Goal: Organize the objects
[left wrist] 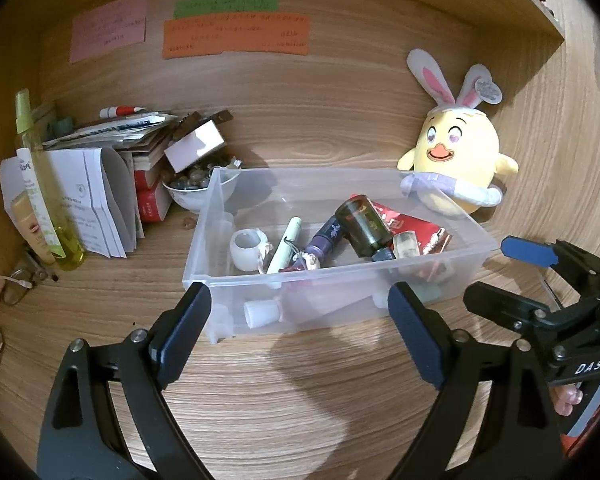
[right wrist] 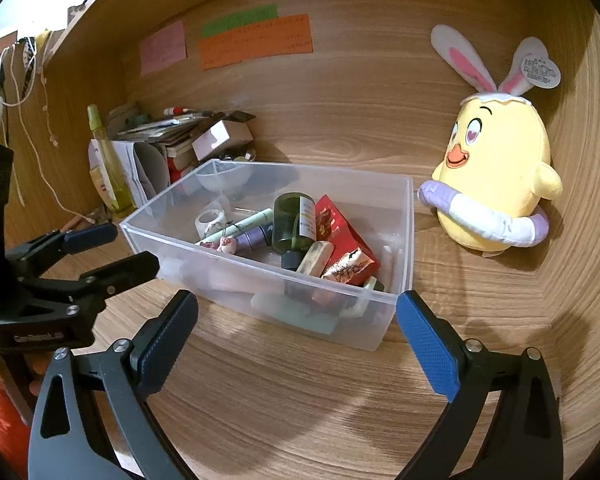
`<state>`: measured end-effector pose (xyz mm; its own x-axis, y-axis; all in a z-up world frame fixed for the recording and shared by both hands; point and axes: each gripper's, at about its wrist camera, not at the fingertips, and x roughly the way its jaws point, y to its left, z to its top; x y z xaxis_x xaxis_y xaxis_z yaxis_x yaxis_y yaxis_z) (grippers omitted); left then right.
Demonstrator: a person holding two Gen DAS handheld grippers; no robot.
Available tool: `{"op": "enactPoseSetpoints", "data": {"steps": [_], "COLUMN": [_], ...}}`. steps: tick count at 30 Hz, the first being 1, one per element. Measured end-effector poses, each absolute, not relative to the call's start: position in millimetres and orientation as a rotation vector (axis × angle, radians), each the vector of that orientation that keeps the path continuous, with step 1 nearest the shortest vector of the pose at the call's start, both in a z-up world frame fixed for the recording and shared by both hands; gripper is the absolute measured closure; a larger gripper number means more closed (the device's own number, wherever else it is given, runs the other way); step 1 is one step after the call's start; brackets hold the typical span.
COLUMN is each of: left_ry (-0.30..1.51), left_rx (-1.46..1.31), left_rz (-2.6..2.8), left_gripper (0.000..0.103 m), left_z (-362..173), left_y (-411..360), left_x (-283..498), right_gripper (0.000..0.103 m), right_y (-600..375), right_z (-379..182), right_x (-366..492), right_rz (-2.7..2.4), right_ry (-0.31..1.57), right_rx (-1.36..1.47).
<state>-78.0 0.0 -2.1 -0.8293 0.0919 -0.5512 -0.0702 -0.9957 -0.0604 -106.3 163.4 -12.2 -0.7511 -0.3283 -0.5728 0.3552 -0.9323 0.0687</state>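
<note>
A clear plastic bin (left wrist: 228, 204) (right wrist: 404, 248) stands on the wooden desk and holds small items: a dark green bottle (left wrist: 364, 222) (right wrist: 290, 224), a purple bottle (left wrist: 326, 236), a red packet (left wrist: 408, 226) (right wrist: 338, 224), a pale green tube (left wrist: 286, 244) and a white ring (left wrist: 246, 248). My left gripper (left wrist: 300, 312) is open and empty just in front of the bin. My right gripper (right wrist: 296, 320) is open and empty at the bin's near corner. Each gripper also shows in the other's view, the right one (left wrist: 496, 272) and the left one (right wrist: 128, 248).
A yellow chick plush with bunny ears (left wrist: 456, 160) (right wrist: 496, 176) sits right of the bin. At the left are stacked papers and books (left wrist: 100, 192), a yellow-green spray bottle (left wrist: 44, 184) (right wrist: 108, 164), a bowl of pebbles (left wrist: 198, 190) and coloured notes (left wrist: 236, 36) on the back wall.
</note>
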Motion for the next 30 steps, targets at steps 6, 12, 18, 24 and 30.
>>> {"op": "enactPoseSetpoints", "data": {"steps": [6,12,18,24,30], "left_ry": [-0.051,-0.055,-0.049,-0.051,-0.053], "left_rx": [-0.880,-0.890,-0.883,-0.883,-0.887], "left_rz": [2.928,2.920,2.921,2.919,2.917], "left_gripper": [0.008,0.008,0.008,0.008,0.007], "left_z": [-2.2,-2.7,-2.3,-2.5,-3.4], "left_y": [0.3,-0.1,0.6,0.9,0.3], "left_x": [-77.1,-76.7,-75.9,-76.2,-76.7], "right_gripper": [0.004,0.004,0.004,0.004,0.004], "right_y": [160.3,161.1,160.8,160.3,160.5], "right_z": [-12.6,-12.3,-12.7,-12.7,-12.4], "right_x": [-105.6,-105.1,-105.8,-105.0,-105.2], "right_rz": [-2.645,-2.648,-2.649,-2.650,-2.649], "right_ry": [0.085,0.083,0.088,0.091,0.091], "right_rx": [0.833,0.826,0.827,0.822,0.821]}}
